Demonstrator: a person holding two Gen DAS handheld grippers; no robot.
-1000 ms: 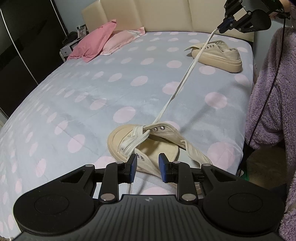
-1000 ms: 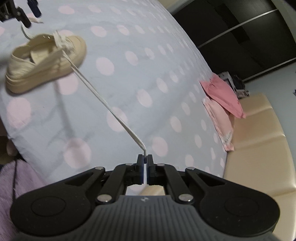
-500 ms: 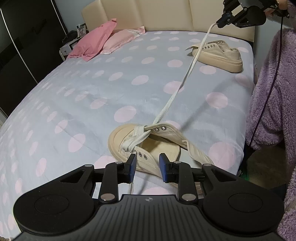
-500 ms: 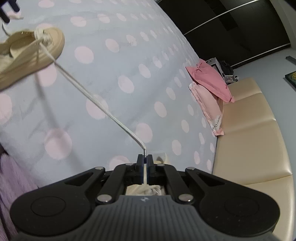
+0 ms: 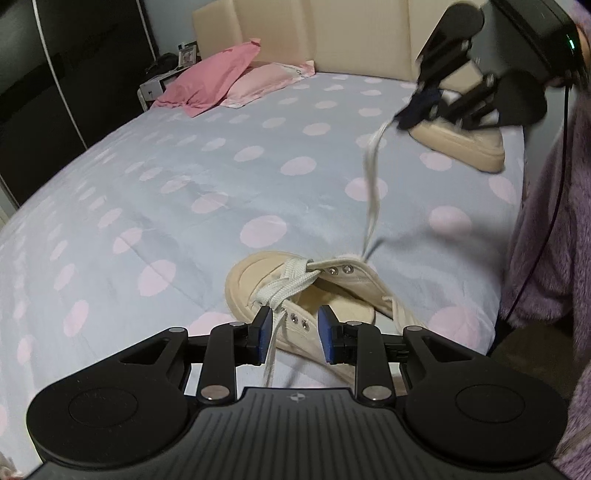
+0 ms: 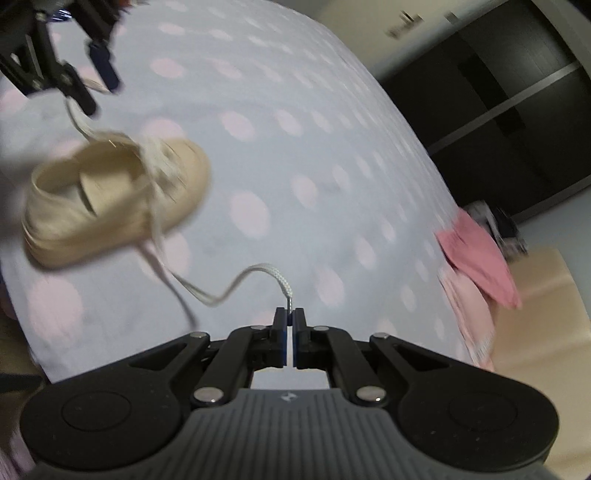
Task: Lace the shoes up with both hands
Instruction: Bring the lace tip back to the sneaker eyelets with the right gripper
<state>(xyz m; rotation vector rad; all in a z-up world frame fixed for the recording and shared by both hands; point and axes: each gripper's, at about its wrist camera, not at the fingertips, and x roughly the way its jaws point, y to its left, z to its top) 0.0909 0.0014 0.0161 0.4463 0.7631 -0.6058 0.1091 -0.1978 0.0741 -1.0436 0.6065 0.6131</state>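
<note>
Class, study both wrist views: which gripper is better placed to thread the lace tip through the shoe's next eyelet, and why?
Probably the right gripper: it is shut on the lace's tip. The left gripper holds nothing, jaws apart at the shoe, better placed to steady it.

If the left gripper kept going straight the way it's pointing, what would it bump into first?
Most likely the near shoe: the left gripper points at its eyelet side, with the lace passing between its open fingers. Depth is hard to judge.

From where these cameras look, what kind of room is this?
Most likely a bedroom: a bed with a polka-dot cover, pink pillows against a padded headboard, and a dark wardrobe alongside.
</note>
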